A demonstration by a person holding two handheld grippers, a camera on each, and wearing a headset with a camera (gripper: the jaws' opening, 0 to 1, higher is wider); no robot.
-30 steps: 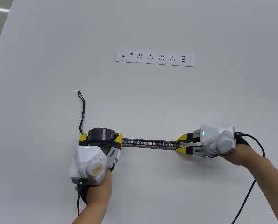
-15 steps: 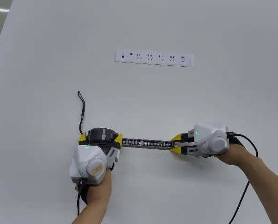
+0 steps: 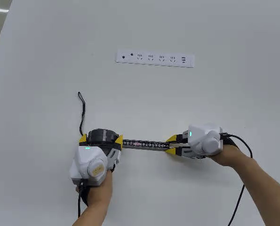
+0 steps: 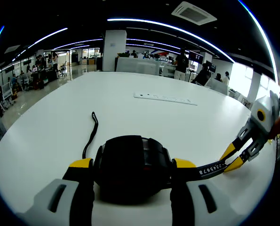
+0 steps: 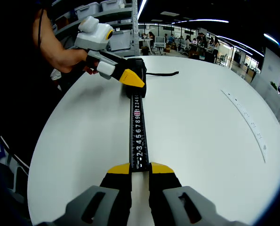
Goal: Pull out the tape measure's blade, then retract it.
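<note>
Tape measure case (image 4: pixel 130 162): your left gripper (image 3: pixel 101 141) clamps it as anchor; your right gripper (image 3: pixel 171 145), at 3 o'clock, pinches the blade (image 5: pixel 139 127), apparently at its tip, keeping it straight.

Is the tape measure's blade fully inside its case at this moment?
No, the blade stretches from the case to the right gripper pinching its end.

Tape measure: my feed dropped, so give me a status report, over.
Left gripper shut on the tape measure case. Right gripper shut on the blade tip, blade drawn out between them. Power strip well clear.
</note>
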